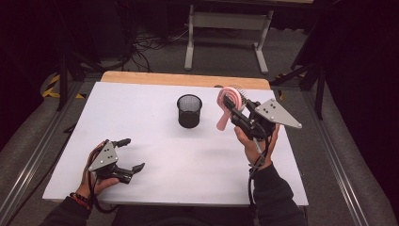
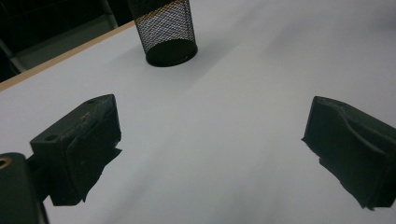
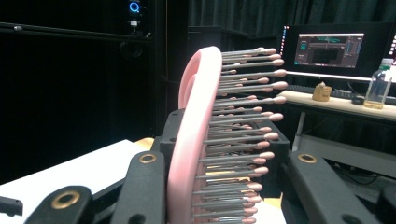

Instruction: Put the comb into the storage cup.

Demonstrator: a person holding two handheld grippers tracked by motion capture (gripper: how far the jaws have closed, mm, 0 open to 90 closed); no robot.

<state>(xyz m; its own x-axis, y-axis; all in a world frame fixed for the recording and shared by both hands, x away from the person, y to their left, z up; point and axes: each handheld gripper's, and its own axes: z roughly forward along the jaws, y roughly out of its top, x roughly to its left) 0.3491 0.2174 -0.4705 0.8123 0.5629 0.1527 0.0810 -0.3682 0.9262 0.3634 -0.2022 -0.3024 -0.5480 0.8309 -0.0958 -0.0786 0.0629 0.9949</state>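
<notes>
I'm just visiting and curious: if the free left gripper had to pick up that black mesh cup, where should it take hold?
Best bet is the mesh cup's upper wall, near the rim. It stands upright, open at the top and alone on the white table, so the left gripper, whose fingers are spread wide, could probably come in level from its own side and close across the round wall.

This is a lab or recording studio, not a home; black curtains (image 3: 289, 14) close off the room, and a lit monitor (image 3: 330, 48) stands on a side desk (image 3: 341, 105) with a keyboard (image 3: 322, 92) and a clear bottle (image 3: 379, 86); loose cables (image 1: 146, 44) trail over the grey carpeted floor (image 1: 226, 66); metal rails (image 1: 28, 165) flank the white counter (image 1: 179, 155); yellow-and-black hazard tape (image 1: 51, 87) marks the floor; a small blue light (image 3: 134, 7) glows on dark equipment.
</notes>
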